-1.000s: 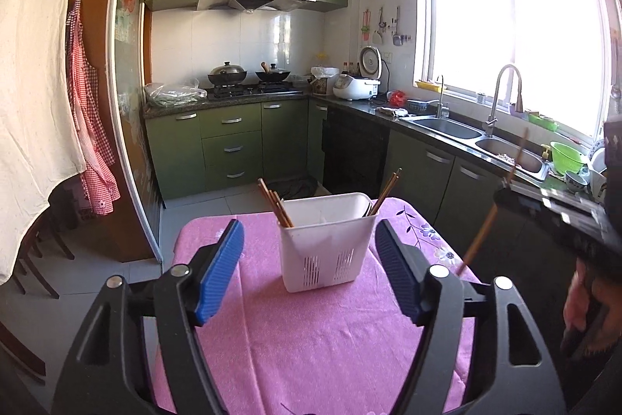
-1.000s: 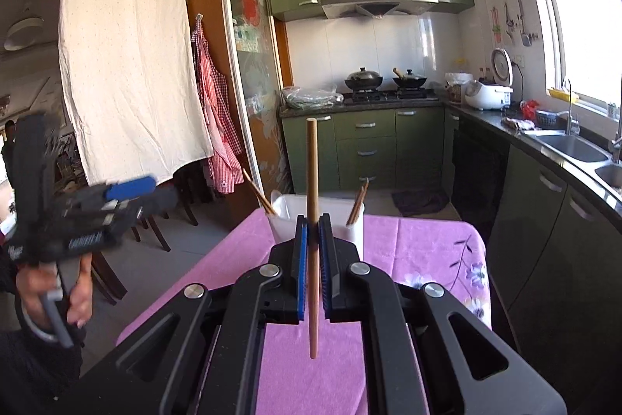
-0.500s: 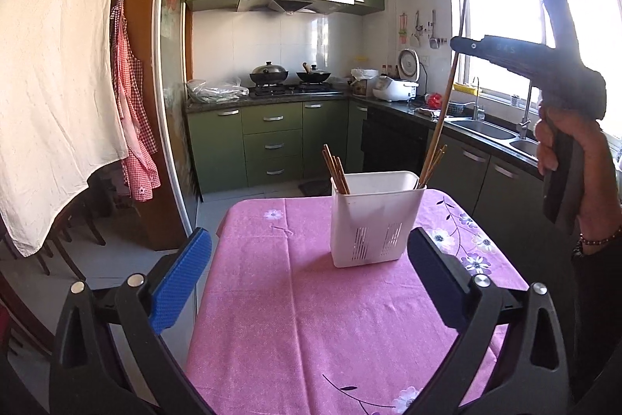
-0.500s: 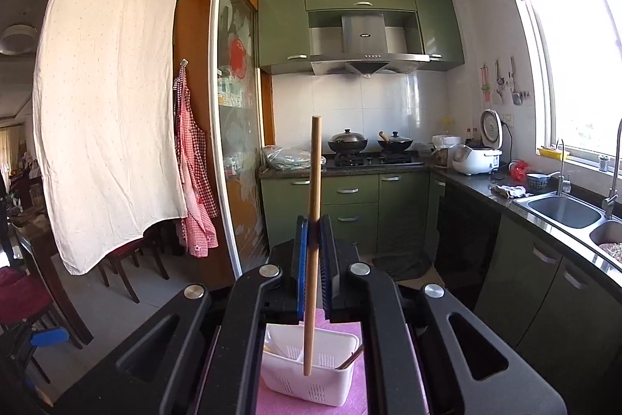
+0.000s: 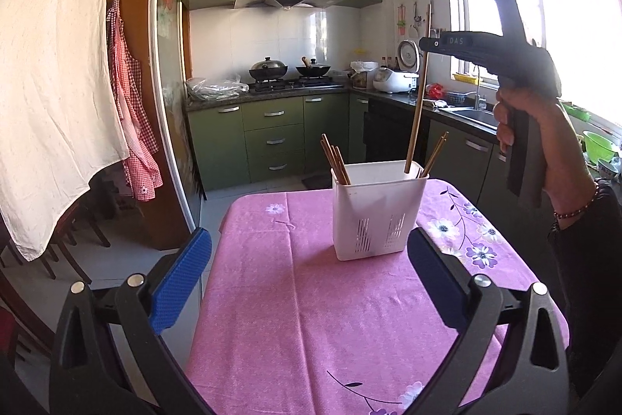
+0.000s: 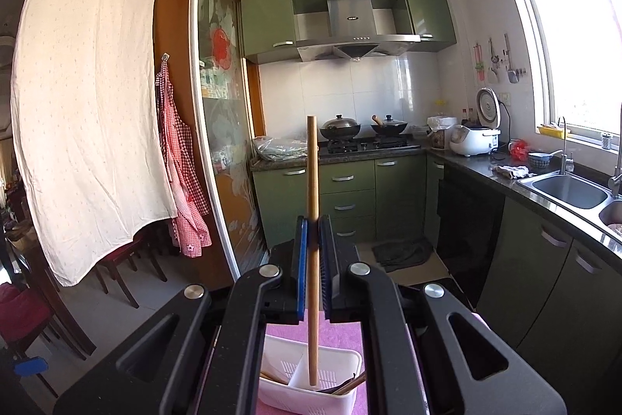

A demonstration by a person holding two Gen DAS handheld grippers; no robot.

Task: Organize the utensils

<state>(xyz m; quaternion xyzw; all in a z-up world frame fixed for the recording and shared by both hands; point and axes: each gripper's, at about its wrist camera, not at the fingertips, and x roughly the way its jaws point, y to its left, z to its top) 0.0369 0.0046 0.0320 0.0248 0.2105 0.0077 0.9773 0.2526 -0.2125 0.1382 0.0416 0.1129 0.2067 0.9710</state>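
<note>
Pink floral tablecloth [image 5: 318, 317] amid green kitchen cabinets [image 5: 272, 139].

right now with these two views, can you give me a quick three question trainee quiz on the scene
1. True or false: the right gripper holds one chopstick upright.
2. The chopstick's lower tip is: A) above the white holder, B) lying on the pink tablecloth, C) over the sink.
3. Fill in: the left gripper is ____ and grips nothing.

Key: 1 true; 2 A; 3 open
</note>
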